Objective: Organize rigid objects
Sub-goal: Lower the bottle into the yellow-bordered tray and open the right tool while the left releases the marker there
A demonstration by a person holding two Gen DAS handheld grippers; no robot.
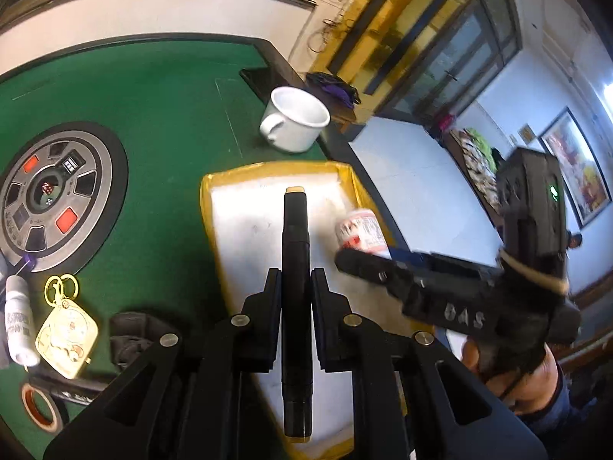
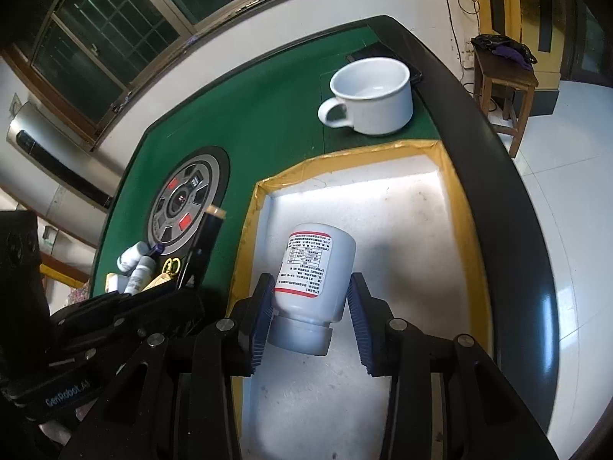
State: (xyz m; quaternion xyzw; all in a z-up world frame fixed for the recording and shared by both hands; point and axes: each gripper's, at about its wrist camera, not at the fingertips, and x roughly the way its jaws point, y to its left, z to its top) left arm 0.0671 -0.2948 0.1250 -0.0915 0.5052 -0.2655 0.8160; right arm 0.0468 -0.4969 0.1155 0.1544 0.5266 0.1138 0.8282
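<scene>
Right over the yellow-rimmed tray (image 2: 459, 230), both hand-held grippers hang with something clamped in them. The left gripper (image 1: 295, 280) is closed on a long black marker (image 1: 295, 306) with pale gold caps at each end; the marker runs lengthwise between the fingers, its far end pointing toward the tray's far wall. The right gripper (image 2: 310, 306) has its blue ribbed pads pressed against the sides of a white pill bottle (image 2: 312, 268) (label in red and black print, cap toward the camera), and the bottle hangs tilted above the tray's white floor. In the left wrist view the same right gripper (image 1: 345, 258) reaches in over the tray's right rim, a hand (image 1: 509, 375) wrapped round its handle, with the bottle (image 1: 362, 230) showing at its tip.

Just beyond the tray's far wall a white mug (image 2: 371, 96) stands upright on the green felt table (image 1: 153, 96), its handle turned to the left. Left of the tray, well apart from it, sits the table's round grey centre panel (image 1: 53, 195) with red buttons and dice under a dome. Nearer the camera, left of the tray, lie a small white bottle (image 1: 17, 318), a gold diamond-shaped keyring tag (image 1: 67, 339) and a roll of tape (image 1: 40, 408).
</scene>
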